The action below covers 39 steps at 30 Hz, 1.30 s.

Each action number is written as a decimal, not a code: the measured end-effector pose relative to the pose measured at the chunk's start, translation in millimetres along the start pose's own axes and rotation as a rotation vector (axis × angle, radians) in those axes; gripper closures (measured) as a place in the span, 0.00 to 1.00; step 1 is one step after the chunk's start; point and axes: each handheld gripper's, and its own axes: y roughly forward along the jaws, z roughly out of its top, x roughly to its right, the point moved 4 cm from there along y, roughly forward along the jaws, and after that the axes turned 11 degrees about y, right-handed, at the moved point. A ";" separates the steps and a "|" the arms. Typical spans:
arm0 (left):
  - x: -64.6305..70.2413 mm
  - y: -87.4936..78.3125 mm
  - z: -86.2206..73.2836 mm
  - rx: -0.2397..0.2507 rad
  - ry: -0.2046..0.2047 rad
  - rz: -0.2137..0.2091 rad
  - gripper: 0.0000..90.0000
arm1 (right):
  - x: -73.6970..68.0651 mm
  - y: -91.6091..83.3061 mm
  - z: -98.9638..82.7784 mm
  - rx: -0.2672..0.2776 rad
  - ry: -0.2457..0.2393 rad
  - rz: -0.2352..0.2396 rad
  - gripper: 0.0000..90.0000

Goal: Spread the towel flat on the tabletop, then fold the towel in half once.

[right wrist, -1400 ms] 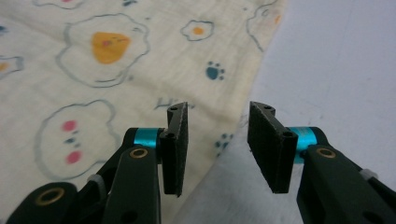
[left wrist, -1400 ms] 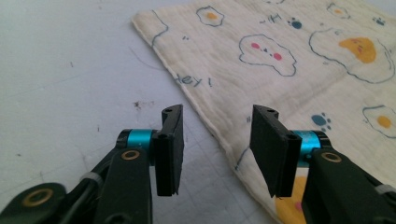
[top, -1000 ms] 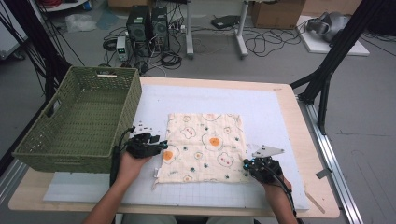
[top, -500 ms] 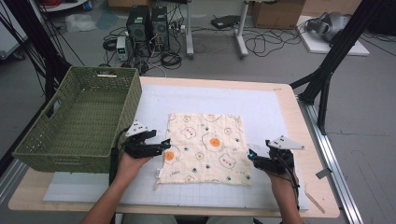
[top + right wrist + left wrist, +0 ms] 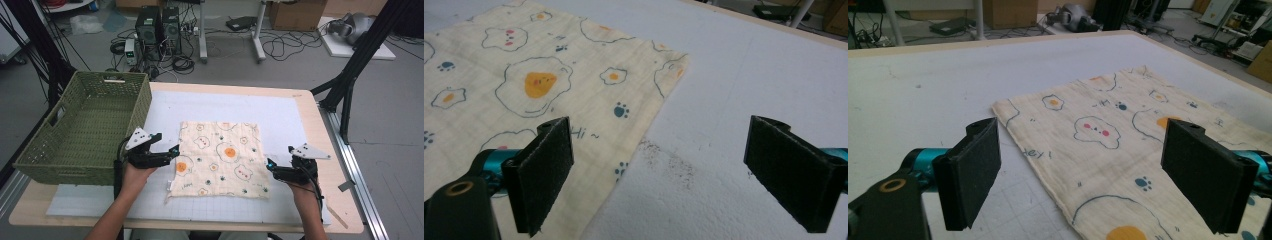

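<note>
While I hover over the table point(image 5: 300, 107):
Basket point(image 5: 85, 127): left of mat.
Cloth point(image 5: 220, 157): flat between my grippers.
Left gripper point(image 5: 173, 152): just opened wide, over cloth's left edge, gripping nothing.
Right gripper point(image 5: 270, 165): just opened wide, empty, at right edge.

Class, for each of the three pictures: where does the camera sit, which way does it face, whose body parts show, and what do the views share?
High view: above the table, looking down on cloth, green basket, both forearms, left gripper, right gripper.
Left gripper view: between its open jaws, facing the cloth's edge.
Right gripper view: between its open jaws, facing the cloth's edge.
Shared: the cloth and white mat.
</note>
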 end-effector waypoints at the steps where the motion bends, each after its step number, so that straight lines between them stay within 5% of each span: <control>1: 0.1 -0.2 0.1 -0.001 -0.005 -0.005 0.18 | 0.8 -0.5 0.2 0.003 0.006 0.001 0.13; 17: 0.8 0.2 -1.5 -0.001 -0.026 -0.010 0.19 | 6.5 -1.8 -1.3 -0.003 0.016 -0.013 0.13; 25: -3.0 5.3 -4.9 -0.037 -0.026 0.031 0.18 | 5.1 -1.3 -3.0 -0.008 0.020 -0.009 0.13; 33: -3.5 18.7 -1.3 -0.063 -0.102 -0.048 0.22 | 4.6 -2.3 -4.6 -0.014 0.019 0.001 0.13; 39: -13.5 35.2 15.2 -0.075 -0.110 -0.034 0.22 | 5.0 -1.1 -4.5 -0.014 0.015 0.007 0.13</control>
